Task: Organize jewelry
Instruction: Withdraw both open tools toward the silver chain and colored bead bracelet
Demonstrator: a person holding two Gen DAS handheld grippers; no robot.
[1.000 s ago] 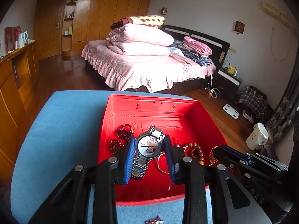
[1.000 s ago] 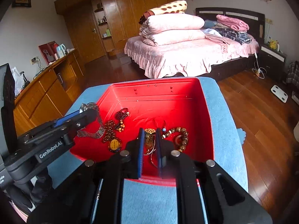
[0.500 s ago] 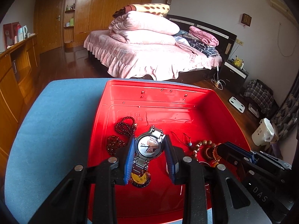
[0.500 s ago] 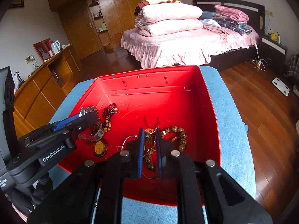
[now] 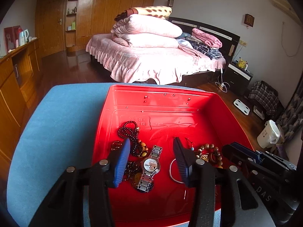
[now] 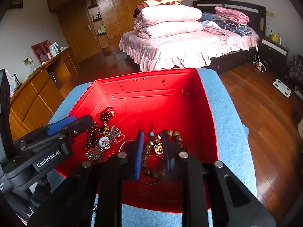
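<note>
— Two grippers over the glossy red plastic tray [image 5: 198, 102]?
— Yes. Left gripper [image 5: 151, 151] spread wide, released; below it lies the silver metal-link wristwatch [image 5: 150, 167], band running away from it.
— Right gripper [image 6: 152, 141]?
— Parted, gripping nothing, straddling the brown wooden-bead bracelet [image 6: 151, 151].

My blue pads [image 5: 121, 162] frame a silver watch [image 5: 150, 167] in the red tray [image 5: 162, 96]; lower right, possibly brown beads [image 5: 209, 151].
</note>
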